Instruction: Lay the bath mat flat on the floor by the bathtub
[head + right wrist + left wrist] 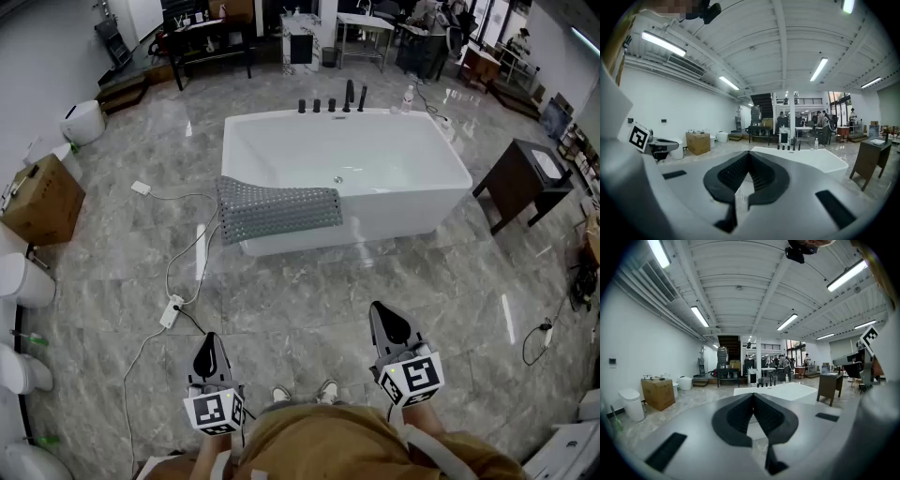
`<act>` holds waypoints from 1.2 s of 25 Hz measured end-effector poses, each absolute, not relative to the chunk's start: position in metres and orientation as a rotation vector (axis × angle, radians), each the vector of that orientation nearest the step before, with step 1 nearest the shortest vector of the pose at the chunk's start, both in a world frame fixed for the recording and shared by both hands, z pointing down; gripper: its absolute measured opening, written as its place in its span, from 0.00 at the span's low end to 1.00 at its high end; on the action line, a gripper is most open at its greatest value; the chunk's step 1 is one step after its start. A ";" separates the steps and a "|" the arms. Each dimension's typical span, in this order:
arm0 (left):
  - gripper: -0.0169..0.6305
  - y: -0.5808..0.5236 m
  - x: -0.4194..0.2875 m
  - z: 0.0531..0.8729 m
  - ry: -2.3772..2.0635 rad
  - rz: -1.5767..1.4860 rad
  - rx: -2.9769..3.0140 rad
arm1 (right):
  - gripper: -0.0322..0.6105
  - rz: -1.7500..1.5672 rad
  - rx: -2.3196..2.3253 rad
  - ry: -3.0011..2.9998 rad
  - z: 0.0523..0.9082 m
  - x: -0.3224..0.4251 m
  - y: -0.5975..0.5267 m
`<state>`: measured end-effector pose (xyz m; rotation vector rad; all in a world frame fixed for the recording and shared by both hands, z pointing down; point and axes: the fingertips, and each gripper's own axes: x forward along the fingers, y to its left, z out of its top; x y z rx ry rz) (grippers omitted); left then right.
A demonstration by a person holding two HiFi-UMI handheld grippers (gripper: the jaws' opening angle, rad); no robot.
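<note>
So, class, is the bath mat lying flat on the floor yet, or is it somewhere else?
Not yet: the grey bath mat is draped over the front rim of the bathtub, near its left end.

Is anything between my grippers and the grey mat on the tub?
Only a white power strip and its cable, on the floor between the left gripper and the grey perforated bath mat draped over the white bathtub rim.

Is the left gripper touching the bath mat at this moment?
Apart. The head view shows the left gripper, jaws shut and empty, with bare floor between it and the bath mat draped over the bathtub rim.
</note>
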<state>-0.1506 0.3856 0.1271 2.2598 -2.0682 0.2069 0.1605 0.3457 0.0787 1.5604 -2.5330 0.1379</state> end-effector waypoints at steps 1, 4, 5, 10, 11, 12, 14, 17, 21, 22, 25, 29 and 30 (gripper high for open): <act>0.03 0.387 -0.151 0.126 -2.076 0.204 2.261 | 0.05 0.137 1.557 -2.535 0.080 0.161 0.347; 0.03 0.388 -0.151 0.123 -2.097 0.201 2.258 | 0.05 0.134 1.548 -2.539 0.080 0.163 0.348; 0.03 0.389 -0.152 0.123 -2.101 0.201 2.252 | 0.05 0.134 1.544 -2.542 0.079 0.164 0.347; 0.03 0.393 -0.140 0.124 -2.114 0.206 2.237 | 0.05 0.143 1.522 -2.554 0.085 0.175 0.348; 0.03 0.394 -0.136 0.124 -2.115 0.208 2.237 | 0.05 0.148 1.517 -2.557 0.086 0.178 0.348; 0.03 0.394 -0.132 0.124 -2.117 0.209 2.237 | 0.05 0.155 1.514 -2.562 0.087 0.180 0.347; 0.03 0.396 -0.128 0.124 -2.122 0.207 2.235 | 0.05 0.174 1.520 -2.576 0.088 0.185 0.346; 0.03 0.399 -0.120 0.123 -2.136 0.207 2.222 | 0.05 0.175 1.520 -2.581 0.089 0.195 0.346; 0.03 0.402 -0.104 0.120 -2.181 0.211 2.196 | 0.05 0.167 1.474 -2.608 0.093 0.207 0.345; 0.03 0.403 -0.102 0.120 -2.196 0.209 2.188 | 0.05 0.165 1.461 -2.618 0.094 0.209 0.345; 0.03 0.403 -0.098 0.117 -2.234 0.188 2.163 | 0.05 0.145 1.436 -2.646 0.097 0.213 0.339; 0.03 0.398 -0.095 0.113 -2.252 0.197 2.166 | 0.05 0.160 1.420 -2.662 0.095 0.210 0.327; 0.03 0.395 -0.097 0.114 -2.252 0.199 2.163 | 0.05 0.155 1.415 -2.661 0.095 0.208 0.324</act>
